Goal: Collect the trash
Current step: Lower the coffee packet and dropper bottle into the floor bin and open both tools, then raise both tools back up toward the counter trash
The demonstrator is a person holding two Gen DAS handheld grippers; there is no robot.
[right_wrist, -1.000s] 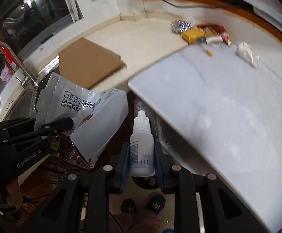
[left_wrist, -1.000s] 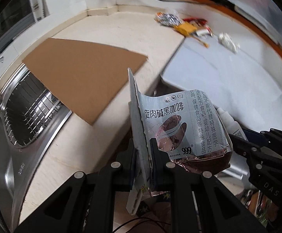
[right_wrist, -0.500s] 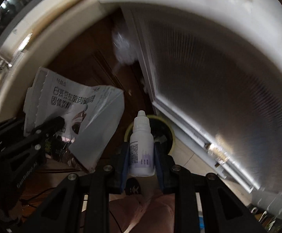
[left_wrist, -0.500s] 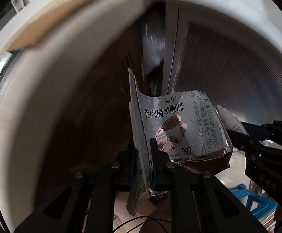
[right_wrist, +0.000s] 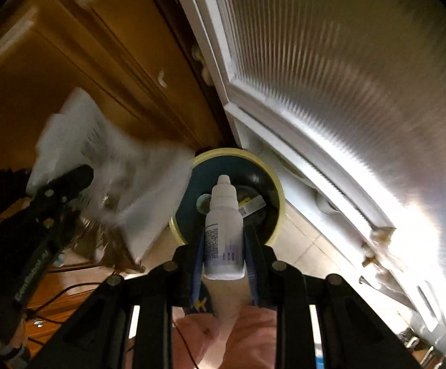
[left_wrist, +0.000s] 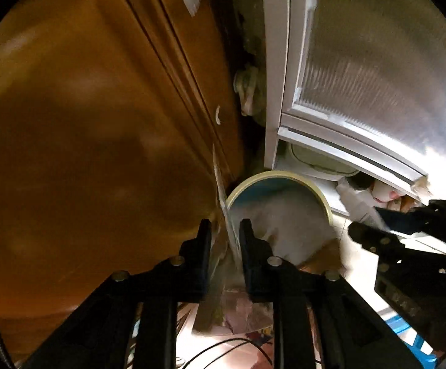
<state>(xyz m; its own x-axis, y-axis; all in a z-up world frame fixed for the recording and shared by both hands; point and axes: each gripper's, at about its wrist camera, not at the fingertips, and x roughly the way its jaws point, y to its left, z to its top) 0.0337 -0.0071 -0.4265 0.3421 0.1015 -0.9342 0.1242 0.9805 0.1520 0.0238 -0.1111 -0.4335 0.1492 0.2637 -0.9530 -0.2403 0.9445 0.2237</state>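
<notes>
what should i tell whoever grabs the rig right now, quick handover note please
Left gripper: jaws apart, the foil packet blurred between them; grip unclear.
Right gripper: shut on the small white dropper bottle, upright, above the bin.
Yellow-rimmed bin: on the floor between the wooden cabinet and the white ribbed door, a few scraps inside.
Done: both items brought over the bin.
Left: confirm the packet lands inside, then release the bottle.
</notes>
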